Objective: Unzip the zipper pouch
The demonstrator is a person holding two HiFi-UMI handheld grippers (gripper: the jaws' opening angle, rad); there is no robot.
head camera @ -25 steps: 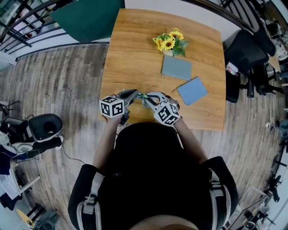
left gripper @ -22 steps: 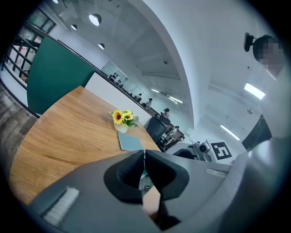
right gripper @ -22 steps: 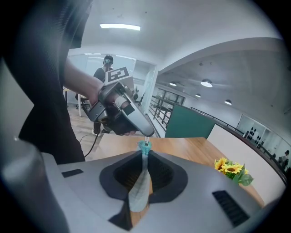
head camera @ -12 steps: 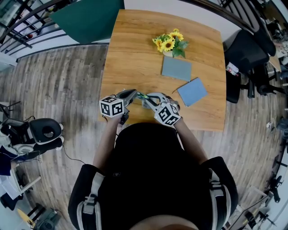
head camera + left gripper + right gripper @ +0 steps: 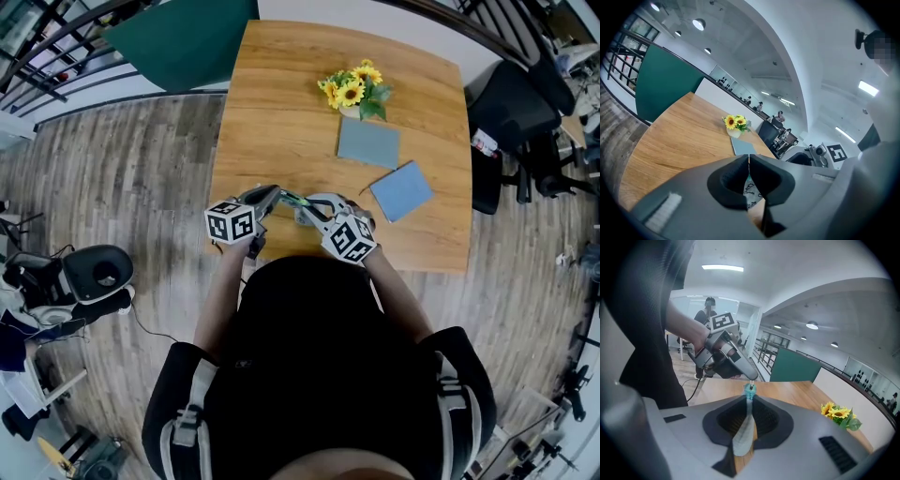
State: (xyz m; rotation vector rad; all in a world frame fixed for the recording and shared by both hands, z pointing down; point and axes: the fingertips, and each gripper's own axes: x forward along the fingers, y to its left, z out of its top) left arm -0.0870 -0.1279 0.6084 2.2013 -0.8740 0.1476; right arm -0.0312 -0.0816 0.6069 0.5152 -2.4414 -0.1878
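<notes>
The zipper pouch (image 5: 292, 201) is held in the air over the near edge of the desk (image 5: 281, 94), stretched between the two grippers and just in front of the person's body. The right gripper (image 5: 302, 210) is clenched on one end of the pouch: in the right gripper view its grey fabric (image 5: 744, 432) is seen edge-on, pinched between the dark pads of that gripper (image 5: 749, 399). At the far end of the fabric a teal zipper pull (image 5: 750, 388) is seen, and the left gripper (image 5: 751, 377) is closed on it by its tips. In the left gripper view the jaws (image 5: 748, 159) are pressed together at the tip, with patterned pouch fabric (image 5: 752, 197) seen beyond them. Sunflowers (image 5: 354, 86) are set near the far edge of the desk, with two flat grey-blue rectangles, one (image 5: 367, 142) just in front of them and the other (image 5: 401, 190) nearer the right edge
</notes>
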